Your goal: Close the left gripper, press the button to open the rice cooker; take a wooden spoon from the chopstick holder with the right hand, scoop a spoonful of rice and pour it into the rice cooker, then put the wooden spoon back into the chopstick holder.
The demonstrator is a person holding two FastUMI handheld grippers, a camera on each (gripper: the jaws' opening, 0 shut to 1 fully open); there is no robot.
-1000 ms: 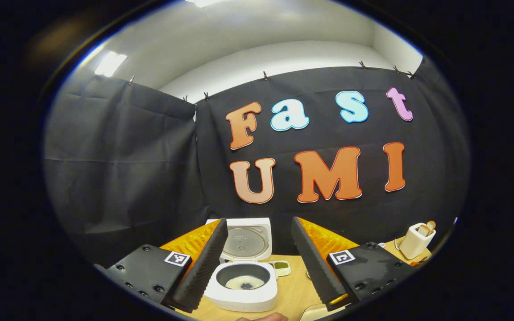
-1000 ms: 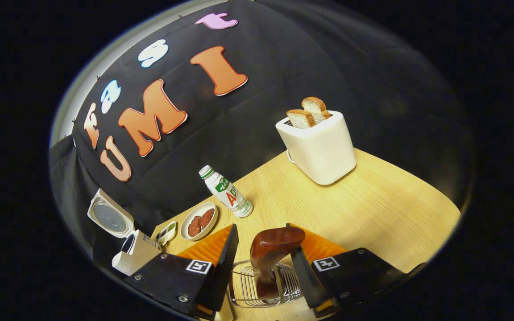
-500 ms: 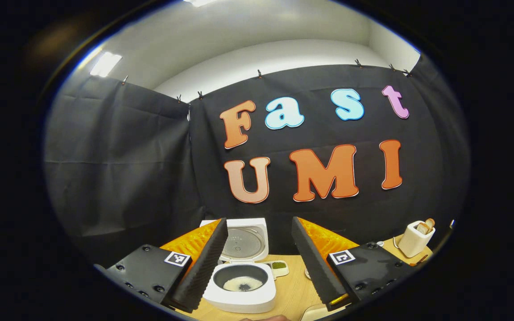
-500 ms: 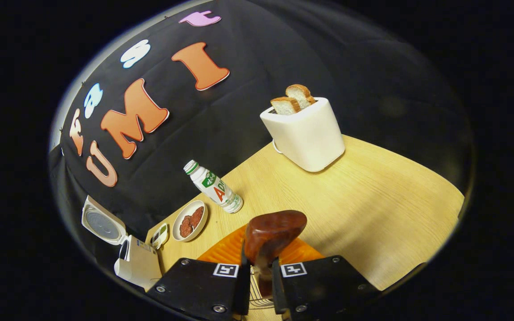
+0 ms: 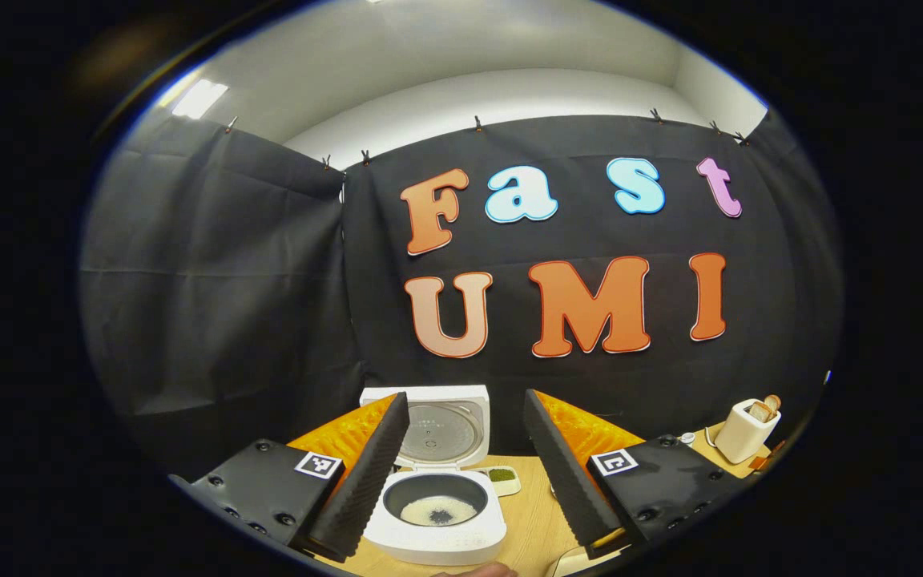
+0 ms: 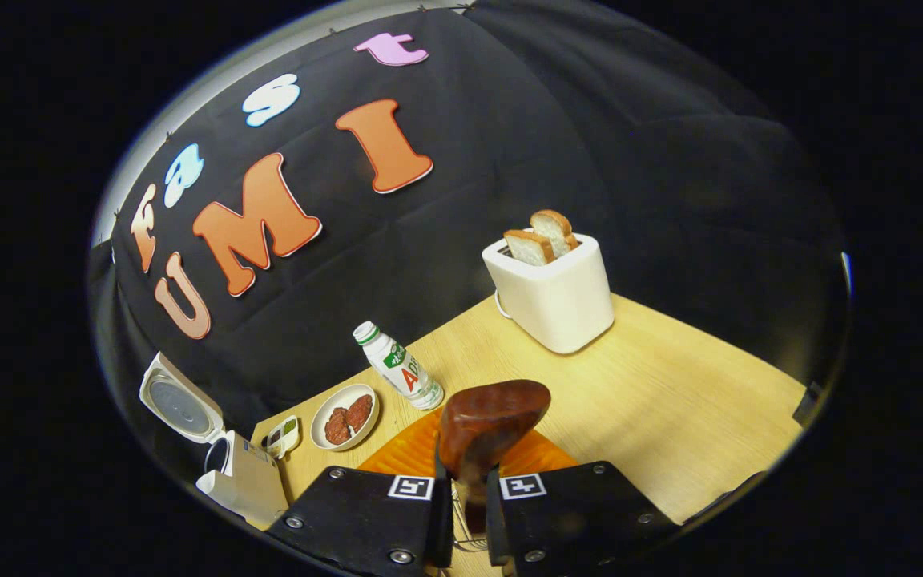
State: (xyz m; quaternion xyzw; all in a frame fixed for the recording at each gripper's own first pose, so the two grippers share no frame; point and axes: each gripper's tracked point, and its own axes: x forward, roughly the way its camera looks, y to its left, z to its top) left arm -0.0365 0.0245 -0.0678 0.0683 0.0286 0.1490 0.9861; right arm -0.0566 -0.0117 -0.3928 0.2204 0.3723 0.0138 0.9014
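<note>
The white rice cooker (image 5: 437, 535) stands open with its lid (image 5: 441, 425) upright, and pale rice lies in its dark pot. My left gripper (image 5: 464, 397) hangs open in front of it, fingers wide apart and holding nothing. In the right gripper view, my right gripper (image 6: 468, 473) is shut on the dark wooden spoon (image 6: 489, 421), whose broad end sticks up above the fingers. A few wires of the chopstick holder (image 6: 461, 529) show just below the fingers. The open cooker (image 6: 241, 481) sits far to the left in this view.
On the wooden table (image 6: 670, 401) stand a white toaster (image 6: 554, 292) with two bread slices, a small bottle (image 6: 399, 369), a plate (image 6: 345, 417) of brown pieces and a small dish (image 6: 281, 437). A hand (image 5: 469, 570) shows at the bottom edge of the left gripper view.
My right gripper went from open around the spoon to shut on it above the wire holder, then shifted slightly with it. The left gripper has barely moved.
</note>
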